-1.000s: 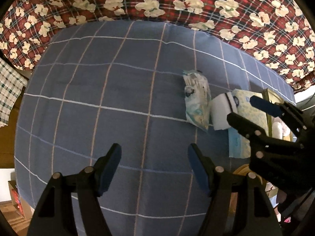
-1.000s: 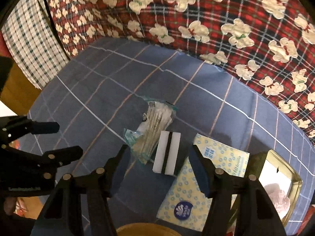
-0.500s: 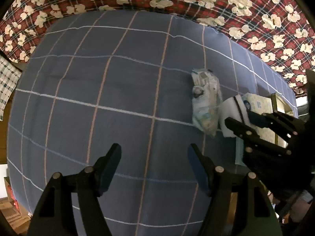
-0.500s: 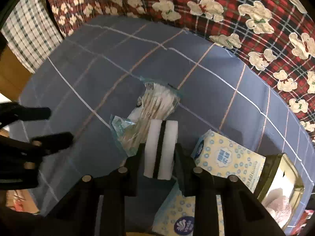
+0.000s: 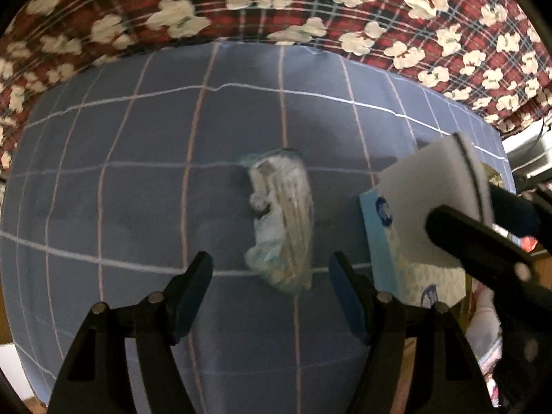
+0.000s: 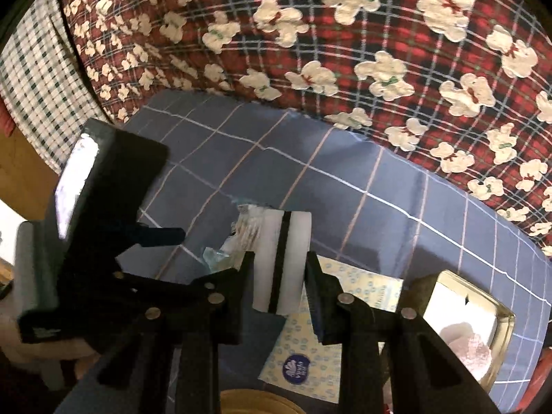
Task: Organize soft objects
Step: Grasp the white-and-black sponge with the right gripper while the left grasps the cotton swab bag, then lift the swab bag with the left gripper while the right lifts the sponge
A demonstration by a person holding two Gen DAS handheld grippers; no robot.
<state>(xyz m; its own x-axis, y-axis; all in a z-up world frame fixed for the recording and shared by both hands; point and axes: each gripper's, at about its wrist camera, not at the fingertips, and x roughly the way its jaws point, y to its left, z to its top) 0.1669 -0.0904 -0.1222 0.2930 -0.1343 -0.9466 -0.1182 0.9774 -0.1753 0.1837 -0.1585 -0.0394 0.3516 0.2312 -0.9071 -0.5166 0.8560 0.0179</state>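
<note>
We line up on the swab packet

Our left tool [image 5: 270,276] hangs open over the cotton-swab packet [image 5: 281,222], long axis near-to-far between its fingers; our right tool [image 6: 279,276] grips the white sponge [image 6: 281,262].

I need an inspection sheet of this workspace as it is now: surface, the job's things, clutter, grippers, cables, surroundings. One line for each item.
Surface: blue checked cloth with thin pale lines; no bare table seen.
Job's things: white sponge with a dark middle stripe, held up above the cloth; crinkled plastic packet lying flat; tissue pack, yellow with blue dots, lying flat.
Clutter: gold-rimmed tray at the right with something pale pink in it.
Grippers: right gripper shut on the sponge; left gripper open, empty, above the packet.
Cables: nothing seen.
Surroundings: red plaid fabric with white bears behind; white checked cloth at the left.
</note>
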